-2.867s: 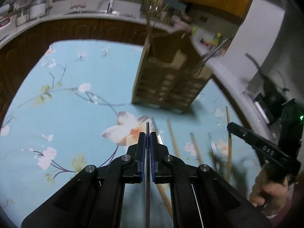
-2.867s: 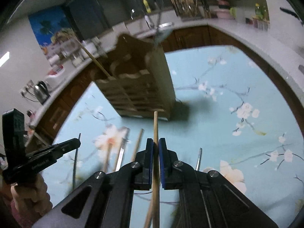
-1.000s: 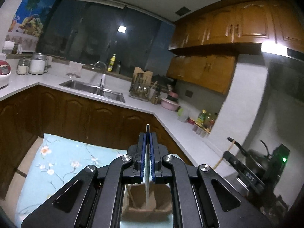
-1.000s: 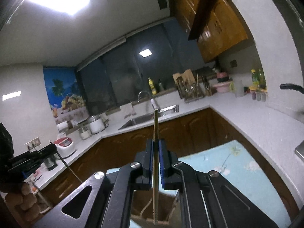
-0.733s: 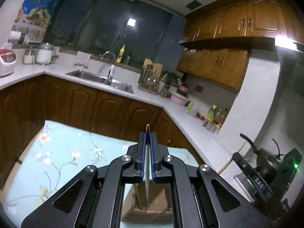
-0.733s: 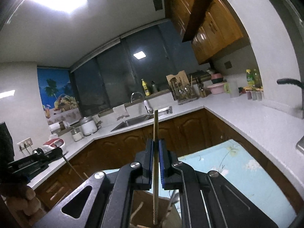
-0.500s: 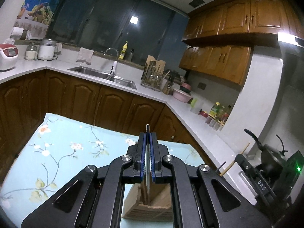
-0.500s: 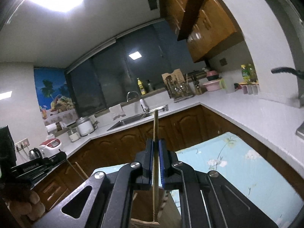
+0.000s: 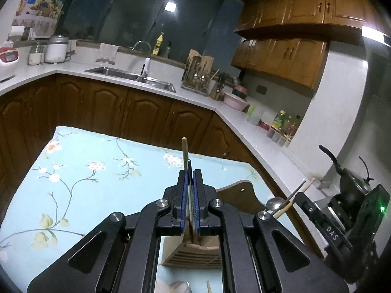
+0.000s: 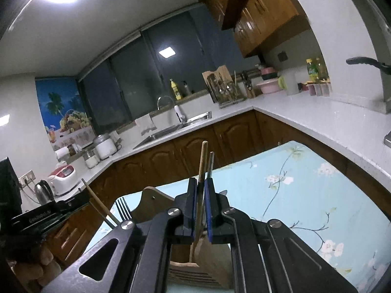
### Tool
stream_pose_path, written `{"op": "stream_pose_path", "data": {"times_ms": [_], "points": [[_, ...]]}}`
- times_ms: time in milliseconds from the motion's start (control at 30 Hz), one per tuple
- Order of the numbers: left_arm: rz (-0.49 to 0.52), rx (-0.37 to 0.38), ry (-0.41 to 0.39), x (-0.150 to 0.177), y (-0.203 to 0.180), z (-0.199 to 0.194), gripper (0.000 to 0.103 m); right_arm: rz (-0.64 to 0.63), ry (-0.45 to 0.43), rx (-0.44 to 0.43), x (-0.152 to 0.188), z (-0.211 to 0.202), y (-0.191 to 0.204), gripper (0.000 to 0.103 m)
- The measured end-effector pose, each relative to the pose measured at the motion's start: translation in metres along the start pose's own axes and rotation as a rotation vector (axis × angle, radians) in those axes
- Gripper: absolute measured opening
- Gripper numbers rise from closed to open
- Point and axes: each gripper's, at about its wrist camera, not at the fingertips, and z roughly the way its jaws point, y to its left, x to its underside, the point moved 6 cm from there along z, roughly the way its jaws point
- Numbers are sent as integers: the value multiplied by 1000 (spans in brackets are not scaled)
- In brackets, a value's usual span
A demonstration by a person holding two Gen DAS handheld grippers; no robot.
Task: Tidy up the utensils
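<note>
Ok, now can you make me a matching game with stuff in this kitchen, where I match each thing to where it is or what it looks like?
Things:
1. wooden chopstick
2. yellow bottle
3. tablecloth
4. kettle

Clues:
A. light blue with flowers
B. beside the rice cooker
C. pinched in the right claw
D. on the ledge behind the sink

Pairs: 1-C, 2-D, 3-A, 4-B
</note>
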Motion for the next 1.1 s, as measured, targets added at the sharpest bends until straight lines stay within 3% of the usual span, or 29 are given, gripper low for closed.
{"op": "stream_pose_path", "data": {"times_ms": [300, 433, 500, 533, 567, 633, 700, 767, 867, 1100], "points": [[-3, -3, 20, 1, 4, 2, 4, 12, 37, -16, -3, 4, -3, 8], [-19, 1, 34, 1, 6, 0, 12, 16, 49, -22, -4, 4, -5, 12], [-19, -3, 28, 2, 5, -7, 28, 23, 45, -15, -5, 0, -7, 19], [-20, -4, 23, 2, 5, -11, 34, 34, 35, -17, -7, -5, -9, 37], [-22, -7, 15, 3, 5, -16, 46, 42, 20, -20, -9, -11, -11, 58], [-27, -9, -3, 4, 7, -28, 59, 44, -5, -17, -12, -20, -12, 72], [-32, -22, -9, 8, 9, -40, 76, 44, -18, -23, -13, -32, -14, 73], [-35, -37, -21, 12, 13, -53, 79, 60, -13, -43, -11, -42, -15, 88], [-42, -72, -42, 23, 18, -75, 90, 56, -27, -55, -8, -61, -15, 93], [-73, -103, -34, 56, 31, -115, 93, -2, -26, -63, 5, -106, -9, 99]]}}
